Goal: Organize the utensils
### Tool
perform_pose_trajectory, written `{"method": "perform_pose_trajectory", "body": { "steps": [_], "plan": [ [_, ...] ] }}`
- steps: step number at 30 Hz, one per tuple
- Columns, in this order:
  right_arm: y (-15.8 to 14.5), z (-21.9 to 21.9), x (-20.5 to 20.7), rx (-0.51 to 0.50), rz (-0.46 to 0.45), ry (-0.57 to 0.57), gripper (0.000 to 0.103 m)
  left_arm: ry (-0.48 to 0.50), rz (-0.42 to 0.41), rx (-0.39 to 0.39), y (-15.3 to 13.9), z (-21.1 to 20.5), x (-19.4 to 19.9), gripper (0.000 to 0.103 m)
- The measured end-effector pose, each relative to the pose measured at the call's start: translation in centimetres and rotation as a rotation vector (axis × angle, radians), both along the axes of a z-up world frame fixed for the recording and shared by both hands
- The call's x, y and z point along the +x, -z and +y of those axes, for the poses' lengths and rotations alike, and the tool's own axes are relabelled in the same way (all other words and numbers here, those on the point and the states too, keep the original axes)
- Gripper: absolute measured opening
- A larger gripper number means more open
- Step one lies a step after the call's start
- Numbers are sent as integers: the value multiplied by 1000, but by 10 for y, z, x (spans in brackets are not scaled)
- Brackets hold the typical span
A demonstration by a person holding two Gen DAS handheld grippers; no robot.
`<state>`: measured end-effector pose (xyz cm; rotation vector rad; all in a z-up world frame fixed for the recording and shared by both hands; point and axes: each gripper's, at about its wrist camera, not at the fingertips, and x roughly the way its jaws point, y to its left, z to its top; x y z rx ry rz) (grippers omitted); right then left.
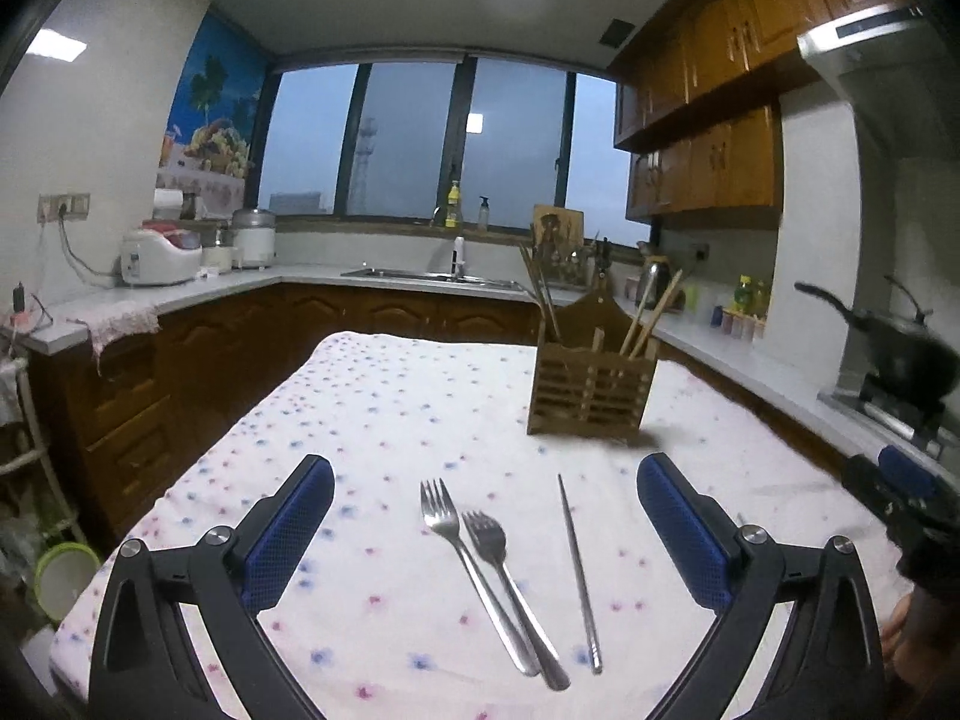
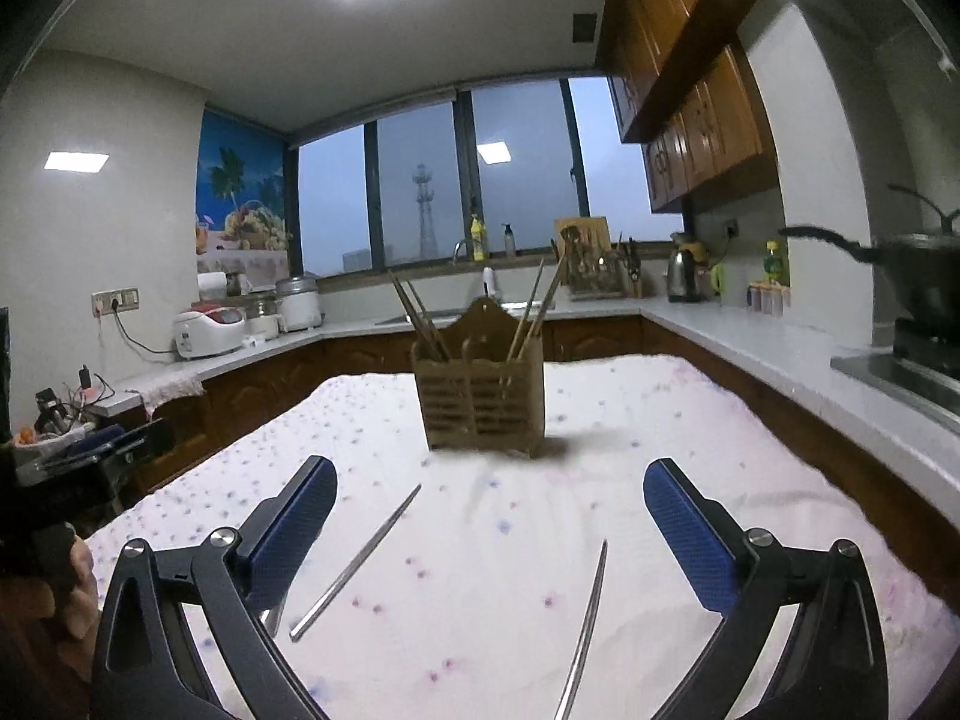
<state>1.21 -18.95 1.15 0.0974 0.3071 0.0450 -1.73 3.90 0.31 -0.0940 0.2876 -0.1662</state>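
While both grippers, left (image 1: pixel 485 525) and right (image 2: pixel 489 525), gape wide and empty, two forks (image 1: pixel 480 564) lie at six o'clock of the wooden holder (image 1: pixel 591 390).

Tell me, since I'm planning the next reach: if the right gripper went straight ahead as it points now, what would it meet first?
Probably the slatted wooden utensil holder, which stands upright on the floral tablecloth almost dead ahead. The open right gripper seems to pass above the two metal chopsticks lying nearer, though depth is unclear.
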Motion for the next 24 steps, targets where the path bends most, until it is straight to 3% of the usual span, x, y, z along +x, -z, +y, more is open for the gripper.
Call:
{"method": "perform_pose_trajectory", "body": {
  "steps": [3,16,24],
  "plan": [
    [4,0,-3,5,5,1,103,-2,0,48,7,-8,-6,102],
    [17,0,1,-4,54,15,103,-6,35,51,8,-7,-3,102],
    [10,-9,-3,18,26,41,103,-13,61,59,11,-7,3,102]
  ]
}}
